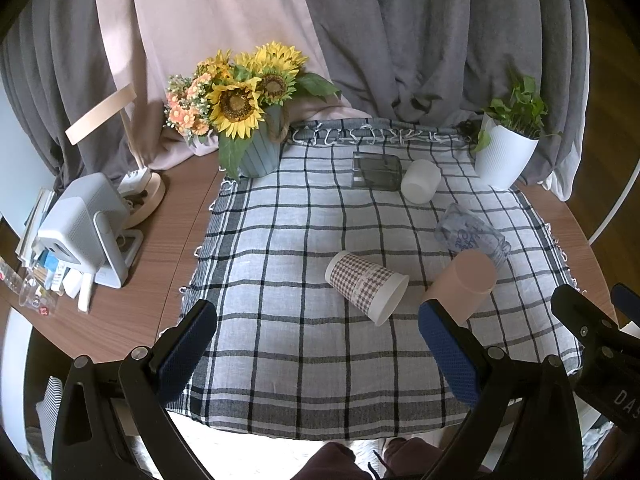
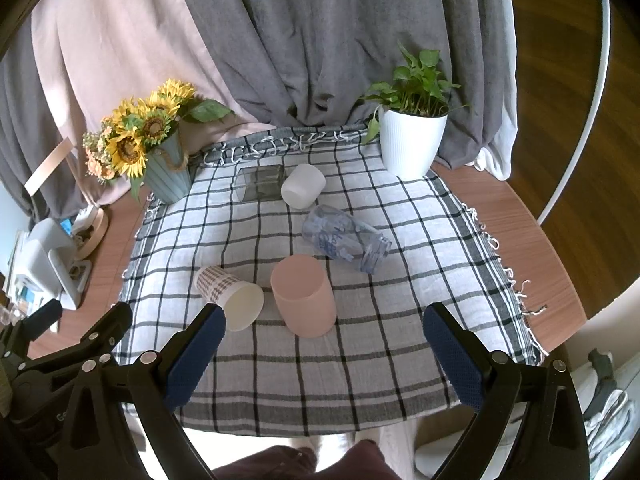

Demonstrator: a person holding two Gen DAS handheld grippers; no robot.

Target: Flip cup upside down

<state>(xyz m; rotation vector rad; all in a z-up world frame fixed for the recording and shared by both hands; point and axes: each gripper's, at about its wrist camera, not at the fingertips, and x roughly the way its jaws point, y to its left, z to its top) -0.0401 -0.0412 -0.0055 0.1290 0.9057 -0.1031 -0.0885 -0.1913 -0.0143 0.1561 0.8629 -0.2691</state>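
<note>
Several cups lie on their sides on a checked cloth [image 1: 280, 280] [image 2: 380, 340]. A checked paper cup [image 1: 366, 286] [image 2: 230, 296] lies with its mouth toward me. A pink cup [image 1: 464, 284] [image 2: 304, 296] lies beside it. A clear printed cup [image 1: 472, 236] [image 2: 344, 240], a white cup [image 1: 420, 181] [image 2: 302, 186] and a dark glass [image 1: 376, 171] [image 2: 260, 183] lie farther back. My left gripper [image 1: 316, 344] is open and empty, near the front of the cloth. My right gripper [image 2: 320, 348] is open and empty, just in front of the pink cup.
A sunflower vase [image 1: 256, 156] [image 2: 168, 176] stands at the cloth's back left. A white plant pot [image 1: 504, 156] [image 2: 412, 144] stands at the back right. A white device [image 1: 84, 228], a lamp base [image 1: 148, 196] and clutter sit on the wooden table at left. Curtains hang behind.
</note>
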